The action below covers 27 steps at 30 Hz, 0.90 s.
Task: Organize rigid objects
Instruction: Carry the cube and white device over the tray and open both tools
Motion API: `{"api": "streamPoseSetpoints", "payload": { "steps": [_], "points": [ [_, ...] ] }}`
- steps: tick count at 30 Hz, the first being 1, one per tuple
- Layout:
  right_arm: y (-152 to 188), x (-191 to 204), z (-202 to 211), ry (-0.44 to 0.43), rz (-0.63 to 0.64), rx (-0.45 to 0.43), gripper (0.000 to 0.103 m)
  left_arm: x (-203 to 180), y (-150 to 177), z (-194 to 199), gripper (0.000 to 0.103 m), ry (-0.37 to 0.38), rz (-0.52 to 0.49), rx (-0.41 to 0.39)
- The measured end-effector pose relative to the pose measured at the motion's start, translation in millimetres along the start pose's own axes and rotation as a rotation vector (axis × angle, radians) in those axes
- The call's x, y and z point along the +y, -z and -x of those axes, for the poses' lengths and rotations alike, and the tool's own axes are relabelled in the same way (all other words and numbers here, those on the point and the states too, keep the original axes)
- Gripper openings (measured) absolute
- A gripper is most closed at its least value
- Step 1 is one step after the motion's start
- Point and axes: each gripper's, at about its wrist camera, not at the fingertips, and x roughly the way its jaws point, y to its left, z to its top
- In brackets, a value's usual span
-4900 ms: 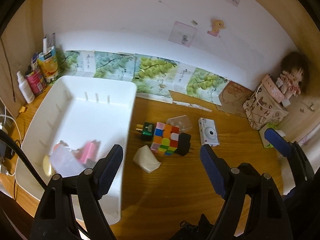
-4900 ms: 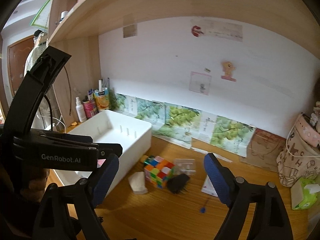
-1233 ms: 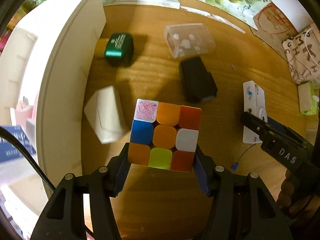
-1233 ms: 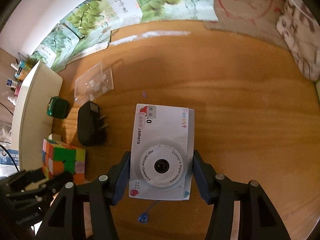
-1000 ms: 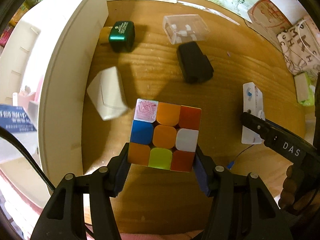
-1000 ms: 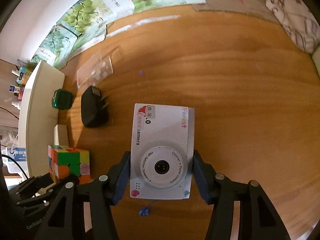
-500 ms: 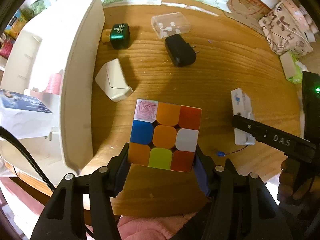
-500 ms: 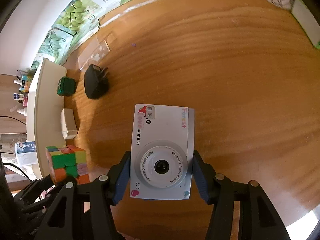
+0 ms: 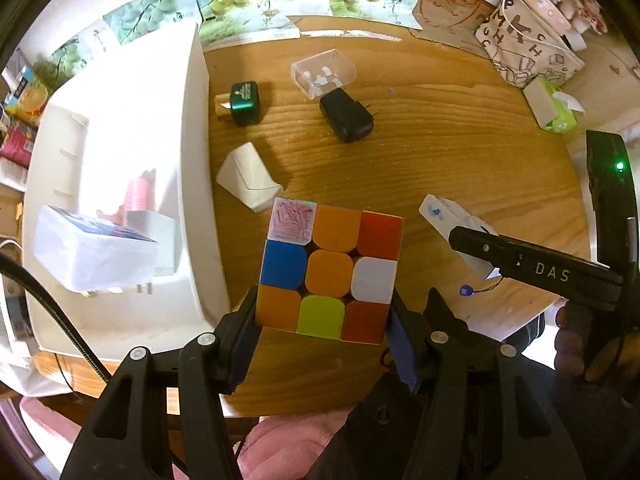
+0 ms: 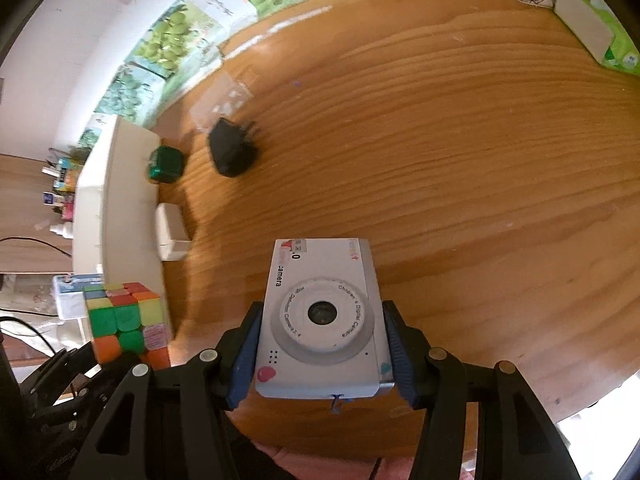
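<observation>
Left wrist: one cube (image 9: 330, 270) gripped | four items on desk (image 9: 440, 140)

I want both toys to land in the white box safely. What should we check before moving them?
1. Left gripper shut on the puzzle cube: ok.
2. Right gripper shut on the toy camera: ok.
3. Both toys lifted off the desk: ok.
4. White bin close beside the cube: ok.
5. Free space left in the bin: cannot tell; a white box sits inside.
</observation>
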Motion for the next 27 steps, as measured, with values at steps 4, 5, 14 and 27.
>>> {"api": "streamPoseSetpoints", "payload": {
  "steps": [4,5,14,27],
  "points": [
    [7,16,5,-0.028,0.007,-0.009,0.057,9,0,11,0.061,-0.009,-0.042,-0.009],
    [10,22,8,-0.046,0.011,-0.013,0.057,11,-1,14,0.061,-0.01,-0.051,-0.014],
    [24,66,26,-0.077,0.056,-0.08,0.057,36,-8,45,0.061,-0.03,-0.122,-0.076],
    [30,134,32,-0.152,0.097,-0.179,0.057,100,-33,73,0.061,-0.066,-0.084,-0.211]
  ]
}}
